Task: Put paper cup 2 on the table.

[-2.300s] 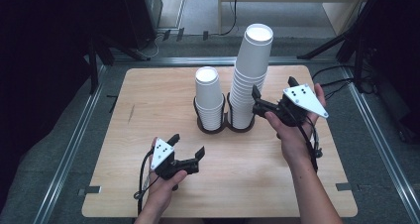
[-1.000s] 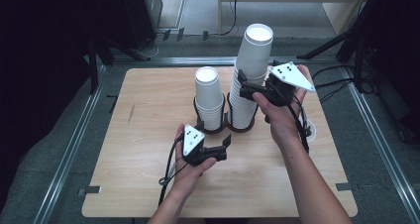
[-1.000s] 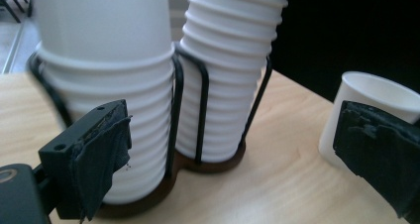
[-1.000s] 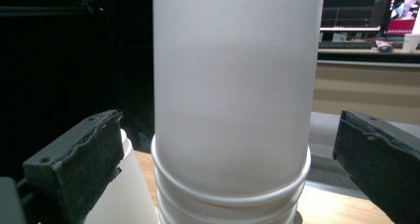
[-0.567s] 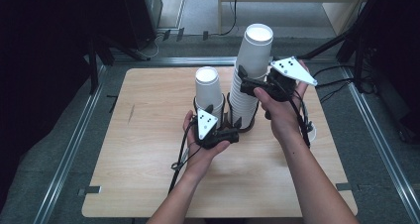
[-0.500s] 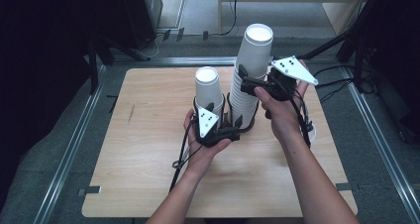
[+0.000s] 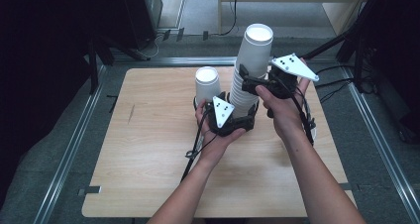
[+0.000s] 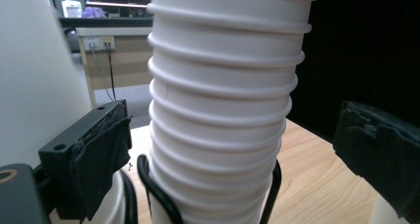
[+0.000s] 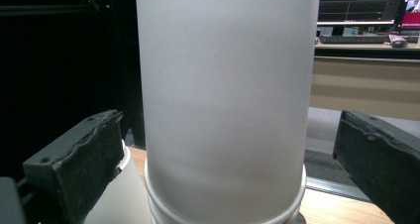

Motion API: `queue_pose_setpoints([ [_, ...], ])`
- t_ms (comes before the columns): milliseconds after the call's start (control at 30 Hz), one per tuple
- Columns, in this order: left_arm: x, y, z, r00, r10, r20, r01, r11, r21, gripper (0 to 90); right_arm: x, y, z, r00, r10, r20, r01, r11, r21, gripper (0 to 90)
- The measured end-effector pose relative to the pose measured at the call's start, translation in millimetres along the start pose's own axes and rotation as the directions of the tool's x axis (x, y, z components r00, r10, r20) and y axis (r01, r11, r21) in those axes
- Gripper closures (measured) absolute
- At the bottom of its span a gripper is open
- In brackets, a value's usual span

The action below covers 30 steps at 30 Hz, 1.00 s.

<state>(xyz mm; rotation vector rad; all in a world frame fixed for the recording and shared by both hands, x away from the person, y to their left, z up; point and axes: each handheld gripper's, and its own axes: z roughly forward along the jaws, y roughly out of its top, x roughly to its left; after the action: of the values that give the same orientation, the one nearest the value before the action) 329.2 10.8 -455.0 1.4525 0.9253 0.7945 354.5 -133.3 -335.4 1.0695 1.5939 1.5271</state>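
Observation:
A tall stack of white paper cups (image 7: pixel 251 68) stands in a black wire holder (image 7: pixel 197 103) at the table's back middle. A shorter stack (image 7: pixel 207 85) stands to its left. My left gripper (image 7: pixel 241 116) is open, with its jaws on either side of the tall stack's base. In the left gripper view the ribbed rims of the tall stack (image 8: pixel 223 110) stand between the pads (image 8: pixel 101 157), with small gaps. My right gripper (image 7: pixel 247 80) is open higher up, and its jaws flank the smooth top cup (image 9: pixel 225 95) without pressing it.
The wooden table (image 7: pixel 148 149) is bare in front and to the left. Metal rails (image 7: pixel 74 140) run along its sides. Cables trail from both grippers, and black stands and dark equipment stand beyond the far edge.
My left gripper has come from the front left of the table up to the tall stack's base. My right gripper has risen along the stack toward its top cup.

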Motion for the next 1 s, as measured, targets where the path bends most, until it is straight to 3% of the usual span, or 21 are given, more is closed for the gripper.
queue_pose_setpoints([
  [367, -8.4, 3.1, 21.9, 0.9959, 0.026, -0.087, -0.025, 0.9997, 0.007, 1.5, -0.9, 0.5, 5.6, 0.9994, 0.009, -0.034, -0.008, 1.0, 0.007, 0.0],
  [500, -9.6, 1.4, 27.1, 0.9958, 0.013, -0.09, -0.012, 0.9999, 0.006, 1.5, -0.8, 1.0, 9.5, 0.999, 0.018, -0.041, -0.018, 1.0, 0.008, 0.0],
  [767, -9.4, 0.9, 30.9, 0.9955, 0.008, -0.094, -0.008, 1.0, -0.006, 1.5, -8.1, 6.7, 16.8, 0.9948, 0.015, -0.1, -0.011, 0.999, 0.037, 2.7],
  [1000, -11.7, 2.2, 30.8, 0.9938, 0.023, -0.109, -0.024, 0.9997, -0.005, 6.7, -9.4, 5.9, 23.0, 0.9956, 0.029, -0.089, -0.026, 0.999, 0.036, 6.6],
])
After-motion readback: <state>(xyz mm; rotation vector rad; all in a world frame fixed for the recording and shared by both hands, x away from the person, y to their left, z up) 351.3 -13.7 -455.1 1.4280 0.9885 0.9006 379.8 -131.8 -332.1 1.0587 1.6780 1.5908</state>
